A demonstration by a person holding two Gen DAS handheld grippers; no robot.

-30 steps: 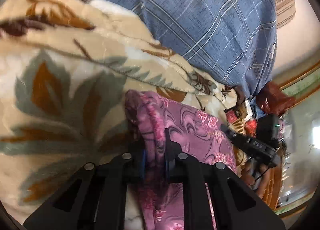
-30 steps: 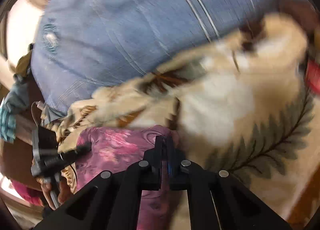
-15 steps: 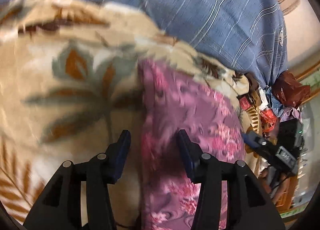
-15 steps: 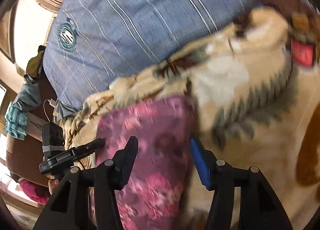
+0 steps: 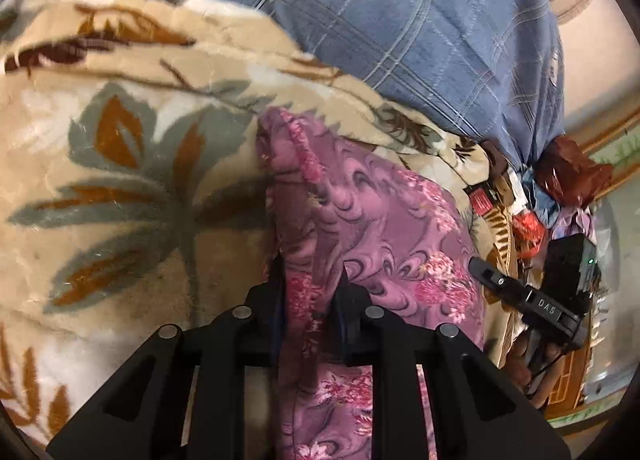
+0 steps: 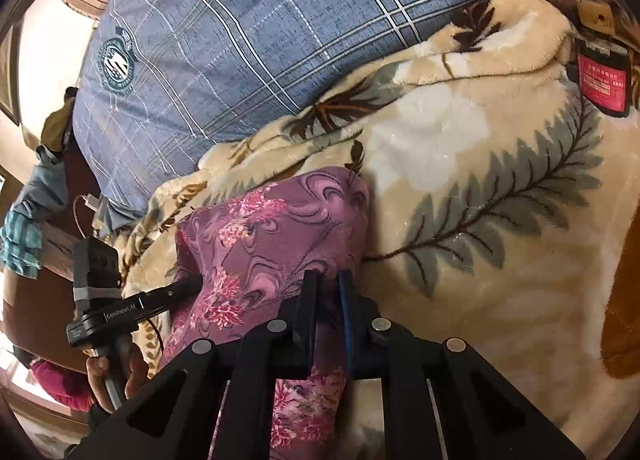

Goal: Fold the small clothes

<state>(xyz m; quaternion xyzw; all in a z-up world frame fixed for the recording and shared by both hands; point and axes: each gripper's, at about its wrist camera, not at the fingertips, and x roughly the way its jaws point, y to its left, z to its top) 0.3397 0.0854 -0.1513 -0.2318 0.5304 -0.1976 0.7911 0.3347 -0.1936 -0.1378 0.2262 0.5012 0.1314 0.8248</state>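
Both grippers are on the purple floral-print cloth garment (image 5: 372, 227) now, one at each side edge. The left gripper (image 5: 310, 292) has its jaws closing, a fold of the garment's left edge bunched between them and the black fingers (image 5: 276, 300) pressing in on it. Ahead of those jaws the cloth runs up to a rumpled corner and spreads right across the cream plush blanket with grey and brown leaves (image 5: 120, 163). Over on the other side, the right gripper (image 6: 326, 300) is closing its jaws too, nearly together, pinching the garment's right edge between them. Beyond both sets of jaws lies the blue checked bedding (image 6: 248, 39). Right of the right jaws, far off, sits a red-labelled tag (image 6: 602, 79) on the blanket.
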